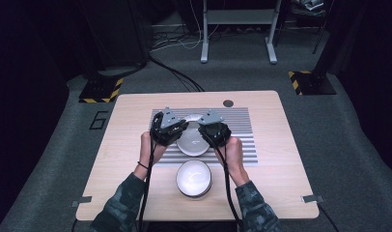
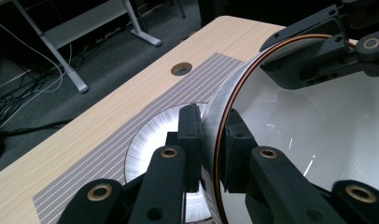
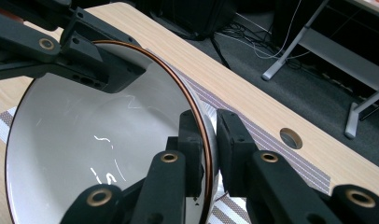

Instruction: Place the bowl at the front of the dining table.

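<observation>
Gripping the bowl [image 1: 192, 140] from both sides: left gripper [image 2: 211, 140] pinching one rim, right gripper [image 3: 209, 144] pinching the opposite rim, each with one jaw inside and one outside. Holding it between the two, tilted, over the mat [image 1: 242, 126]. Sitting nearer the person, just behind both grippers, a second bowl [image 1: 194, 178] on the table [image 1: 281, 179].

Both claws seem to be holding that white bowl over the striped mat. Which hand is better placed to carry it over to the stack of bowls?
Neither clearly. The left gripper and right gripper each pinch opposite sides of the bowl rim, so carrying it together to the stacked bowls looks likeliest.
</observation>
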`<move>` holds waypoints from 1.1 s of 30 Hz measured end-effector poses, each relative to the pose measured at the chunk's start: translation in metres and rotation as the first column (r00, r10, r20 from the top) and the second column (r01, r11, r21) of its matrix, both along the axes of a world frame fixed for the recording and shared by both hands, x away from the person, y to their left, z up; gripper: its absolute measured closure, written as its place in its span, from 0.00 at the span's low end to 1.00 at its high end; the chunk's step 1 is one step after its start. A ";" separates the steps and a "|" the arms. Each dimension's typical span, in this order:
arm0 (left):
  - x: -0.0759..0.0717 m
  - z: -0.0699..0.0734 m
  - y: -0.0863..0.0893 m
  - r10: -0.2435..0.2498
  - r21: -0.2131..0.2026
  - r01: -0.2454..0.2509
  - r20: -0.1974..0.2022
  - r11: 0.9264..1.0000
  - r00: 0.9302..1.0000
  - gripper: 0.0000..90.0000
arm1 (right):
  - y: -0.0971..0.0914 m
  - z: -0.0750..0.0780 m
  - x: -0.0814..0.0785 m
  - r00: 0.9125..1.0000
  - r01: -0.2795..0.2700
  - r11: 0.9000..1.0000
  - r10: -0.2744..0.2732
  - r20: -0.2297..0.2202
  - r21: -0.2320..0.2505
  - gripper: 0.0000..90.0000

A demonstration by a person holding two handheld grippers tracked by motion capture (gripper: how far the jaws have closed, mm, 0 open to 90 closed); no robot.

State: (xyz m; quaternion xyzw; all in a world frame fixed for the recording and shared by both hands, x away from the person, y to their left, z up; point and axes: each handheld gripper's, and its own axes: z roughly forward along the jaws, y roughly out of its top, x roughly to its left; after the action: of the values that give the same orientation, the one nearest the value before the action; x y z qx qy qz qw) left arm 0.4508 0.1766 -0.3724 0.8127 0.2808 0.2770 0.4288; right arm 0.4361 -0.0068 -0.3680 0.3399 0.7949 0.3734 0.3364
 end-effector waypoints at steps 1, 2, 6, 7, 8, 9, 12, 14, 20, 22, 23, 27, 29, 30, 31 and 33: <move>0.001 0.000 0.000 0.001 0.002 -0.001 -0.001 1.000 1.000 0.90 | 0.000 -0.001 0.001 1.000 0.003 1.000 -0.003 -0.001 0.002 0.90; 0.002 -0.001 -0.001 0.002 0.001 -0.002 -0.002 1.000 1.000 0.90 | 0.000 -0.001 0.002 1.000 0.002 1.000 -0.002 -0.002 -0.002 0.90; 0.006 -0.001 -0.001 0.002 0.000 -0.002 -0.007 1.000 1.000 0.90 | 0.000 -0.003 0.006 1.000 0.009 1.000 -0.009 -0.003 0.004 0.89; 0.007 -0.002 -0.002 0.002 0.000 -0.002 -0.009 1.000 1.000 0.90 | 0.000 -0.003 0.007 1.000 0.011 1.000 -0.011 -0.005 0.005 0.89; 0.009 -0.002 -0.002 0.003 0.000 -0.003 -0.013 1.000 1.000 0.90 | 0.000 -0.003 0.008 1.000 0.011 1.000 -0.011 -0.004 0.004 0.89; 0.010 -0.003 -0.002 0.003 -0.004 -0.003 -0.018 1.000 1.000 0.90 | 0.000 -0.004 0.009 1.000 0.010 1.000 -0.010 -0.003 0.000 0.89; 0.014 -0.003 -0.002 0.001 -0.004 -0.001 -0.025 1.000 1.000 0.90 | -0.001 -0.005 0.012 1.000 0.014 1.000 -0.014 -0.009 0.000 0.89; 0.016 -0.003 -0.002 0.001 -0.005 -0.001 -0.026 1.000 1.000 0.89 | -0.001 -0.005 0.014 1.000 0.018 1.000 -0.018 -0.010 0.005 0.89; 0.021 -0.003 -0.003 0.003 -0.006 -0.003 -0.027 1.000 1.000 0.89 | -0.001 -0.005 0.019 1.000 0.025 1.000 -0.025 -0.014 0.007 0.89; 0.023 -0.003 -0.003 0.003 -0.002 -0.003 -0.028 1.000 1.000 0.89 | -0.001 -0.006 0.020 1.000 0.027 1.000 -0.026 -0.015 0.007 0.89; 0.024 -0.004 -0.004 0.001 0.001 0.000 -0.030 1.000 1.000 0.89 | -0.001 -0.006 0.022 1.000 0.026 1.000 -0.026 -0.015 0.006 0.89; 0.028 -0.005 -0.005 0.005 0.002 -0.005 -0.032 1.000 0.999 0.89 | -0.001 -0.008 0.025 0.999 0.032 0.999 -0.031 -0.023 0.012 0.89; 0.030 -0.006 -0.005 0.005 0.004 -0.005 -0.035 1.000 0.999 0.89 | -0.001 -0.009 0.028 0.999 0.037 0.999 -0.036 -0.031 0.016 0.89; 0.031 -0.007 -0.005 0.008 0.005 -0.008 -0.038 1.000 0.999 0.89 | -0.001 -0.009 0.029 0.999 0.036 0.999 -0.035 -0.029 0.015 0.89; 0.032 -0.007 -0.005 0.007 0.005 -0.007 -0.038 1.000 0.999 0.89 | -0.001 -0.010 0.030 0.999 0.037 0.999 -0.036 -0.031 0.014 0.89; 0.035 -0.008 -0.006 0.007 0.011 -0.007 -0.043 1.000 0.999 0.89 | -0.001 -0.011 0.032 0.999 0.039 0.999 -0.038 -0.033 0.013 0.89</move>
State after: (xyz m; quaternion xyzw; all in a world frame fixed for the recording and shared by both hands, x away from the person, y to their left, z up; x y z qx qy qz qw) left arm 0.4854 0.1709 -0.3805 0.8199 0.2911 0.2627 0.4172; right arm 0.4682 -0.0080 -0.3792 0.3633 0.7911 0.3666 0.3284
